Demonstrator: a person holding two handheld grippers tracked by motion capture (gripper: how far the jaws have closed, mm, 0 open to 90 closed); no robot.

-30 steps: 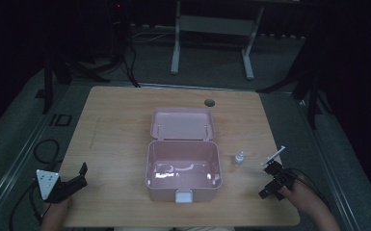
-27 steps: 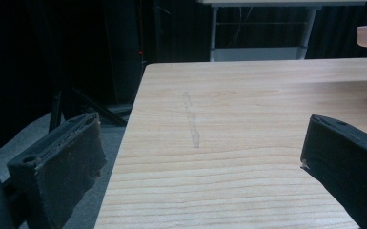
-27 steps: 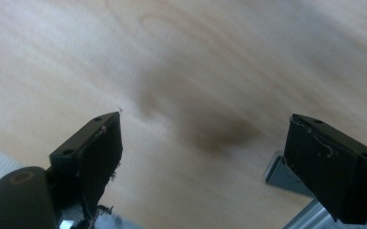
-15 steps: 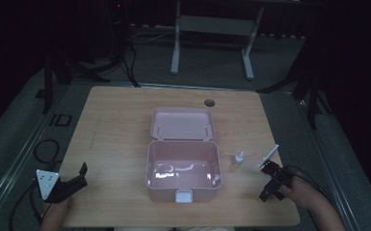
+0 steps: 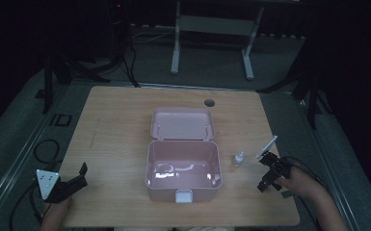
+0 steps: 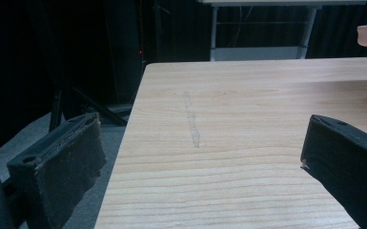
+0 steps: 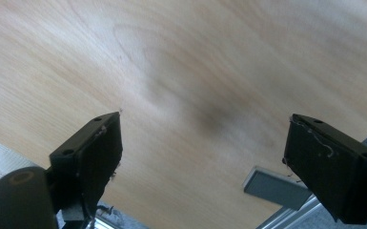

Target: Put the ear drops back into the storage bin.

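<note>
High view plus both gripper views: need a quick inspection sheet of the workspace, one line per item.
Surface: wooden table, grommet hole near the far edge, faint scuff line on the left part.
Job's things: pink box open at centre, hinged lid lying back behind it; small dropper bottle upright to its right; thin white stick beside that.
Clutter: nothing seen.
Grippers: left gripper at the near left corner, jaws open, empty; right gripper near the right edge, jaws open, empty.
Cables: black cable looped on the floor at left.
Surroundings: dark room, white desk frame beyond the table.
</note>
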